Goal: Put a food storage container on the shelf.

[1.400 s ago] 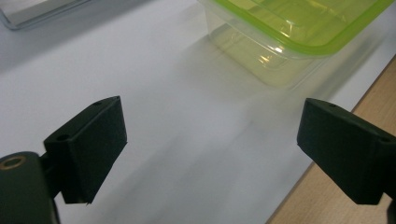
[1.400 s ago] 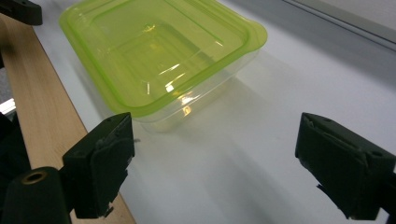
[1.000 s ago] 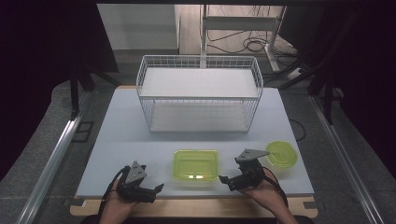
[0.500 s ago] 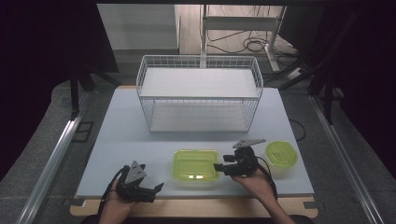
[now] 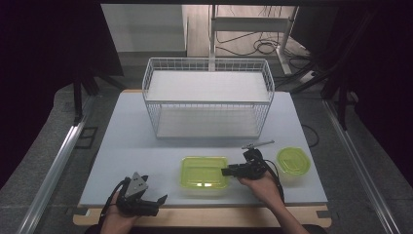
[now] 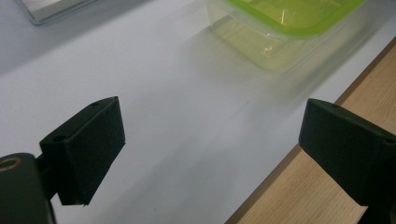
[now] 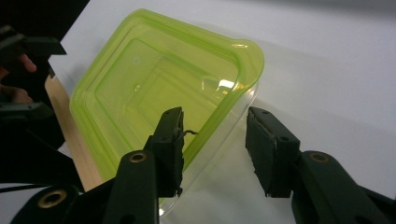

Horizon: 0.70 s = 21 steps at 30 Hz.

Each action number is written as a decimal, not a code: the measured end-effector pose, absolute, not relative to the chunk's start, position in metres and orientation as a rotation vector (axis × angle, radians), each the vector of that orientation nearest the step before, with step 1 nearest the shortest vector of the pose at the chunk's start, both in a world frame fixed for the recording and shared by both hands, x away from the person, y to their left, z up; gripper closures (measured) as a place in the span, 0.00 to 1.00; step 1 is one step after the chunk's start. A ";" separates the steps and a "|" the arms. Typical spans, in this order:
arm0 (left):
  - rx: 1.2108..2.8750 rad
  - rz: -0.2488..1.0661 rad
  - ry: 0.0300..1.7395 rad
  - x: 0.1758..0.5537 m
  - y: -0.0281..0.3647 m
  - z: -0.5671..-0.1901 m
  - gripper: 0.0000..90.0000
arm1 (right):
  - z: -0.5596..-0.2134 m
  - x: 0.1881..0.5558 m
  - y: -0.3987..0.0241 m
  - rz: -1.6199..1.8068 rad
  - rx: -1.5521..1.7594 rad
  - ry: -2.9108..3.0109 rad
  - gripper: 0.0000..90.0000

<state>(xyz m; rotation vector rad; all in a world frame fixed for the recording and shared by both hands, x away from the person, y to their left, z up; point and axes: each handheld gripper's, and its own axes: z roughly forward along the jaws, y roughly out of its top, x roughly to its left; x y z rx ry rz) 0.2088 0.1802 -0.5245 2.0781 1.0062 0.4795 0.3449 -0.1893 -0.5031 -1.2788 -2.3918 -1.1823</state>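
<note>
Low centre of the high view, the right gripper [image 5: 228, 171] straddles the rectangular container's [image 5: 204, 172] lid edge, jaws just closing, not yet pinching, likely to grab it; left gripper [image 5: 160, 199] waits open

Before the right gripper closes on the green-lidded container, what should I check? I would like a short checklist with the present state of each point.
1. Right gripper astride the rim of the rectangular container: ok. One pad is over the lid and the other is outside the wall.
2. Pads pressing on the container: not ok. The jaws have just been closing, but a gap remains on the outer side.
3. Lid seated all around: cannot tell.
4. Left gripper out of the way: ok. It is open, near the table's front edge.
5. Round container apart from the grip: ok.
6. Wire basket free to receive: ok, as far as it is visible.
</note>
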 end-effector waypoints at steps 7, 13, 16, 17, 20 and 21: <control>2.078 0.476 1.000 0.209 0.180 -0.525 0.08 | -0.504 0.348 -0.187 -1.158 -1.306 -2.326 0.75; 2.079 0.477 0.999 0.209 0.180 -0.525 0.08 | -0.501 0.351 -0.184 -1.169 -1.272 -2.221 0.87; 2.078 0.477 0.998 0.209 0.180 -0.525 0.08 | -0.500 0.352 -0.182 -1.167 -1.265 -2.207 0.88; 2.078 0.476 0.996 0.209 0.180 -0.525 0.08 | -0.499 0.351 -0.181 -1.168 -1.254 -2.215 0.89; 2.076 0.476 0.995 0.209 0.180 -0.525 0.08 | -0.498 0.351 -0.180 -1.170 -1.251 -2.221 0.89; 2.076 0.476 0.994 0.209 0.180 -0.525 0.08 | -0.498 0.351 -0.180 -1.173 -1.245 -2.218 0.89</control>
